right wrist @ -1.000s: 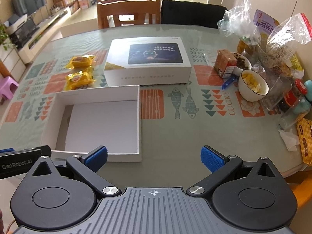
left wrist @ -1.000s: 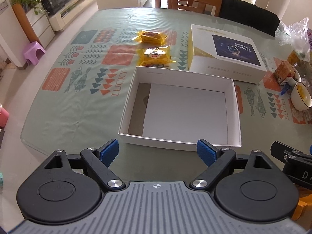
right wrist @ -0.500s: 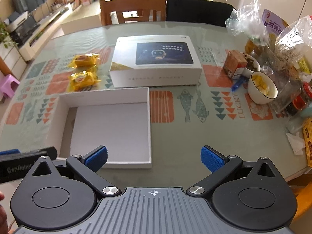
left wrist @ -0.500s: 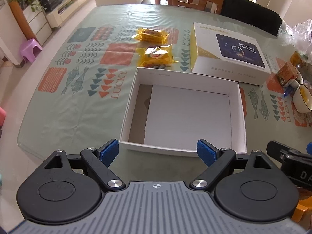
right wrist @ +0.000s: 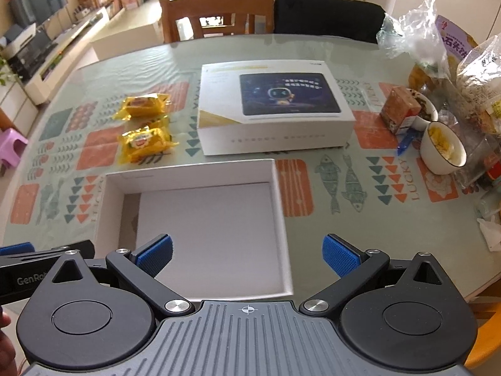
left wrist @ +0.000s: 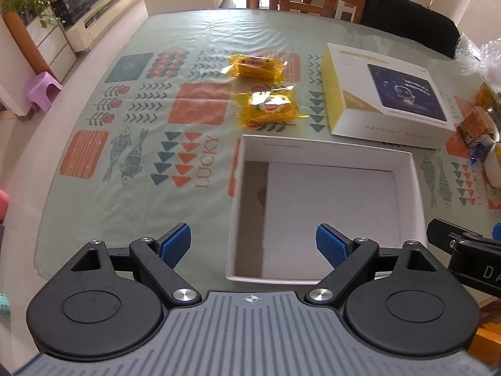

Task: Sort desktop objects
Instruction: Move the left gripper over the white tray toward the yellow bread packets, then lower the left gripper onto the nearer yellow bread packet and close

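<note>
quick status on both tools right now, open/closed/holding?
Left tool: open, holding nothing, above the white box.
Right tool: open, holding nothing.

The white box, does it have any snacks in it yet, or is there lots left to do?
Nothing looks done yet: the white box holds only a white sheet. Nothing is in hand either; the left tool and right tool are both open, hovering near its front edge. Left to do: both yellow snack packs, the near one and the far one, lie on the tablecloth beyond the box.
</note>
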Demonstrator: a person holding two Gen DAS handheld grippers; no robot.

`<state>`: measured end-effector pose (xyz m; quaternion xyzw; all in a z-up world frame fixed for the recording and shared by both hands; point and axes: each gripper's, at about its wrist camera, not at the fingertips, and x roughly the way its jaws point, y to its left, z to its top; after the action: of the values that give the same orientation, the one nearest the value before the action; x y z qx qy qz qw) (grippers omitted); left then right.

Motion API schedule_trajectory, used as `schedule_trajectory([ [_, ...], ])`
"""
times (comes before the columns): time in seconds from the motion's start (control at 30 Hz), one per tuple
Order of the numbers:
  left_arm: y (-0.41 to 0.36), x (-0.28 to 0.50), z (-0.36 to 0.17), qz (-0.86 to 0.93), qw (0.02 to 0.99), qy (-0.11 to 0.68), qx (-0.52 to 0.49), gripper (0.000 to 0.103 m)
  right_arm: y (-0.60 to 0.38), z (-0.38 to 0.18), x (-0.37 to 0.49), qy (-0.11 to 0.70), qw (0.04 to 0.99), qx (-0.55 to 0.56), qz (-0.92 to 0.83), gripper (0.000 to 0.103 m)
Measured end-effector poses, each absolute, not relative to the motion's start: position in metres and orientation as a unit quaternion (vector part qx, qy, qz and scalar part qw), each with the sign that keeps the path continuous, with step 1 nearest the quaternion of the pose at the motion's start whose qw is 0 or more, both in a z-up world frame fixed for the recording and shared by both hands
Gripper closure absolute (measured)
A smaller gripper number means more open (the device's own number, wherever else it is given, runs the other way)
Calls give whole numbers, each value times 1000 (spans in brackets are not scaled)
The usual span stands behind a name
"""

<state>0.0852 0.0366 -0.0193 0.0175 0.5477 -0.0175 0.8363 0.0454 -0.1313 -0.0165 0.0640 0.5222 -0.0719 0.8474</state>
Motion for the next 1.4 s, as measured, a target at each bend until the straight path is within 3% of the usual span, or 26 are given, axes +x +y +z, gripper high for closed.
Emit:
schedule_trajectory([
  [0.5,63,132,-37,-22,822,569,15,0,-115,-26,89,537,838,48,-88,0],
  [1.4,39,256,-79,33,799,600,-6,0,-131,-64,220,577,815,12,-58,0],
])
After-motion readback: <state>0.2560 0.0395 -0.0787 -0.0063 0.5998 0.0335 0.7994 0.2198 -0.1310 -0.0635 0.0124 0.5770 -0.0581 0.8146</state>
